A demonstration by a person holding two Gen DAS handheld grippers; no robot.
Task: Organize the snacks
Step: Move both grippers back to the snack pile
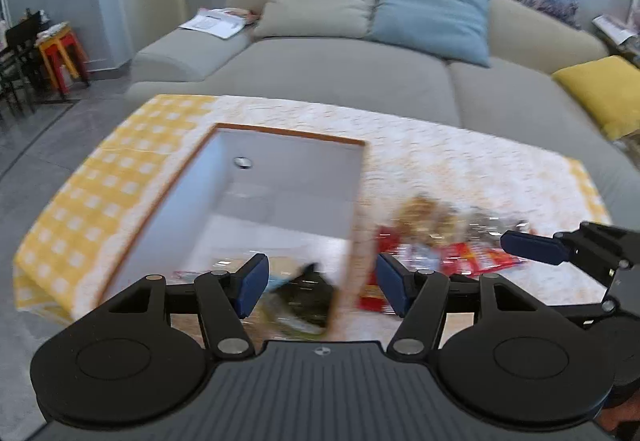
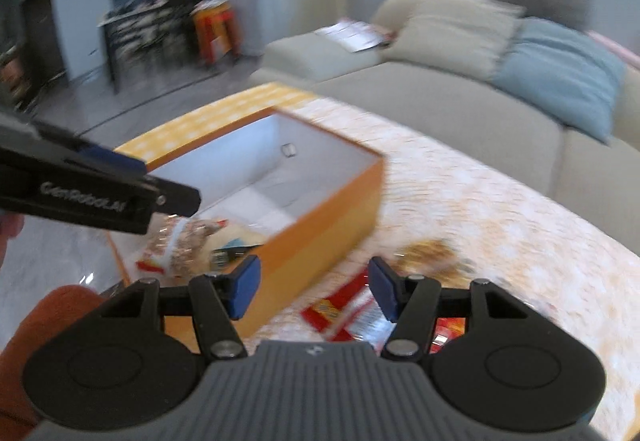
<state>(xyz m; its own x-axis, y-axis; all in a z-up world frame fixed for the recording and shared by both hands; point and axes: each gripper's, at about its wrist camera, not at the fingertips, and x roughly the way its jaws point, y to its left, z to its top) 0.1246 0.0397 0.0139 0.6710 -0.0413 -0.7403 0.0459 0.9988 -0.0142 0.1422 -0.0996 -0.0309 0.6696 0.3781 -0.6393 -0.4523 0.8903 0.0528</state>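
Observation:
An orange box (image 1: pixel 356 225) with a white inside stands open on the table. Snack packets lie at its near end, among them a dark green packet (image 1: pixel 304 297) and a brownish bag (image 2: pixel 188 245). To its right on the cloth are red packets (image 1: pixel 472 261) (image 2: pixel 344 309) and a brownish snack bag (image 2: pixel 428 253). My left gripper (image 1: pixel 322 283) hangs open above the box's near right corner, with nothing between its pads. My right gripper (image 2: pixel 315 291) is open too, over the box's side wall (image 2: pixel 320 233) and the red packets. A finger (image 1: pixel 532 247) of the right gripper shows at the right edge.
A yellow-and-white checked cloth (image 1: pixel 100 181) covers the table. Right behind it stands a grey sofa (image 1: pixel 340 69) with beige, blue and yellow cushions. Grey floor and a red-and-yellow stool (image 1: pixel 64 53) lie to the left. An orange sleeve (image 2: pixel 40 321) is at lower left.

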